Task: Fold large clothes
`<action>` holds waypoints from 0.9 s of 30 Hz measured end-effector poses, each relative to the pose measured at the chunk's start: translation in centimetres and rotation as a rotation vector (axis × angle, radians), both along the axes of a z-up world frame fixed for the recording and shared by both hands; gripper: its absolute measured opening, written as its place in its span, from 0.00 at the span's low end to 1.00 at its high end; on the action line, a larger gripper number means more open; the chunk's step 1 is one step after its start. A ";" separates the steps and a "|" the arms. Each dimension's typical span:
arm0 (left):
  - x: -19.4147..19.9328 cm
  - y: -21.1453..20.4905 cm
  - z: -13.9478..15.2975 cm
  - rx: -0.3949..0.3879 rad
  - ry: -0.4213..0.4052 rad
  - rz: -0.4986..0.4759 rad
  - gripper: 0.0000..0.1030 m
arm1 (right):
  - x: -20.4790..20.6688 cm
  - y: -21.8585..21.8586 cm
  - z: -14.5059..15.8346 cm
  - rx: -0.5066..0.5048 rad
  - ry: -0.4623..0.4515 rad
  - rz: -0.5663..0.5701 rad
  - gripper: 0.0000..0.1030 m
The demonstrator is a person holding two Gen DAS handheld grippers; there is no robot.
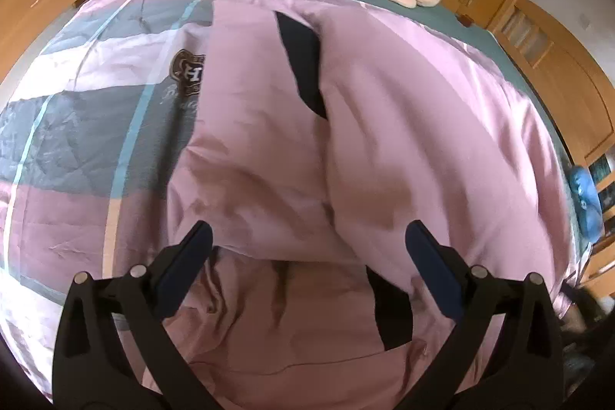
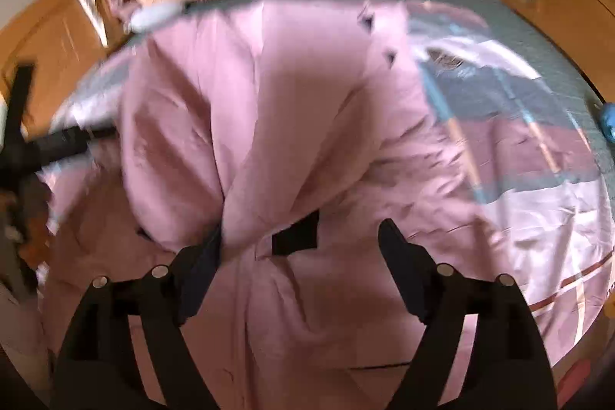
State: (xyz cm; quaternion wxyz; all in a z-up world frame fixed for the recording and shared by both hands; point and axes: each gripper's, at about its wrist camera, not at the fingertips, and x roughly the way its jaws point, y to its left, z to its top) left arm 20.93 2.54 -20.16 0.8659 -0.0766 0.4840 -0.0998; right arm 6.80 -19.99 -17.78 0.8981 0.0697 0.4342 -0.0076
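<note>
your pink garment (image 1: 292, 148) lies spread on the quilt (image 1: 77, 125) on the bed, with a fold running up its middle. both grippers hang over its near end. your left gripper (image 1: 307, 248) has its 2 fingers spread wide, with nothing pinched. your right gripper (image 2: 303, 244) is spread too, and holds nothing (the picture is blurry). the cloth looks soft, light and floppy, a bit slippery. i think you should grab an edge or corner, not the puffy middle.

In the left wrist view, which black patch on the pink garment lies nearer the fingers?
The lower black patch, beside the right-hand finger; the other black patch sits far up the pink garment.
</note>
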 end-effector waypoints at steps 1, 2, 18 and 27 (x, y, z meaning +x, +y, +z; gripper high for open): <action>-0.1 -0.4 0.0 0.007 -0.001 -0.009 0.98 | -0.3 -0.5 1.0 0.000 -0.034 -0.011 0.79; -0.1 -0.7 0.0 0.014 -0.002 -0.016 0.98 | -0.8 -0.7 2.4 -0.016 -0.100 -0.024 0.77; -0.2 -1.0 -0.3 0.033 -0.001 -0.021 0.98 | 5.2 8.4 -6.8 -0.208 0.072 0.179 0.58; 0.2 -3.5 -1.8 0.116 -0.066 -0.030 0.98 | 3.8 8.3 -3.7 -0.202 0.089 0.301 0.58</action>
